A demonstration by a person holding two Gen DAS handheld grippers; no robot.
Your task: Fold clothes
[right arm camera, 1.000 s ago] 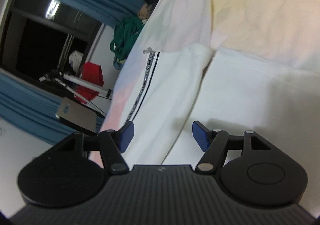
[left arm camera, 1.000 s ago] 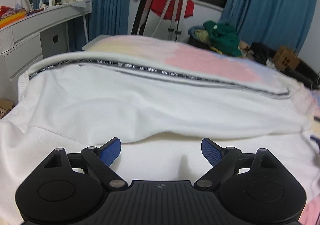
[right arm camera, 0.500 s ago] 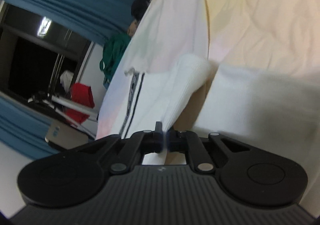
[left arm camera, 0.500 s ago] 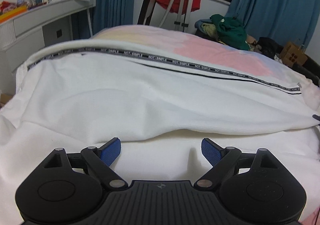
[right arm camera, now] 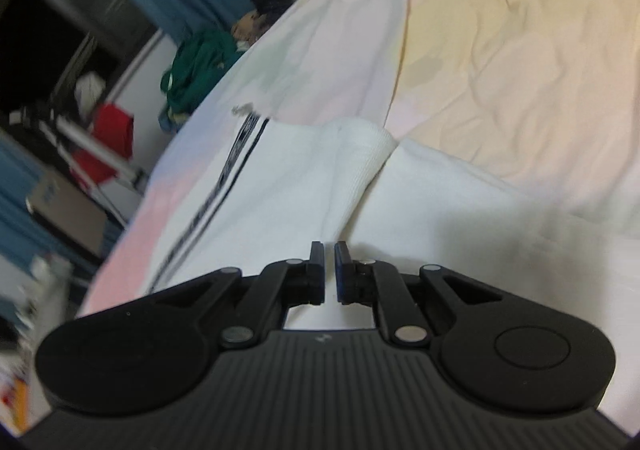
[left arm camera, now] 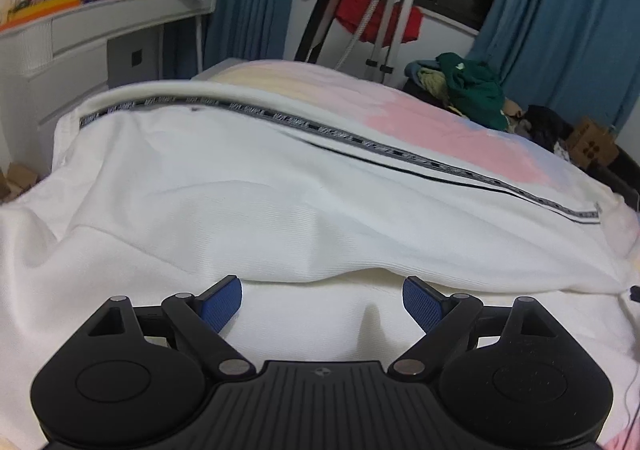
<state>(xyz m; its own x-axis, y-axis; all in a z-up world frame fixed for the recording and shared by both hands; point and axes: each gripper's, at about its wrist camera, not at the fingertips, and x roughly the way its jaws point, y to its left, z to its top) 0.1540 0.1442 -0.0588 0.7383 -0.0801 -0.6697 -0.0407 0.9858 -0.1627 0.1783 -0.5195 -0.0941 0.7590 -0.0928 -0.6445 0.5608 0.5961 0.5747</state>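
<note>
Between the right claw (right arm camera: pixel 329 250) (pinched): white garment (right arm camera: pixel 304 186).

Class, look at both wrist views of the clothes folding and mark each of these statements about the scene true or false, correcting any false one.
1. The left gripper is open above the white garment. True.
2. The right gripper is wide open. False: it is shut on a fold of the white garment.
3. A lettered black band runs along the garment. True.
4. The curtains are red. False: they are blue.
</note>
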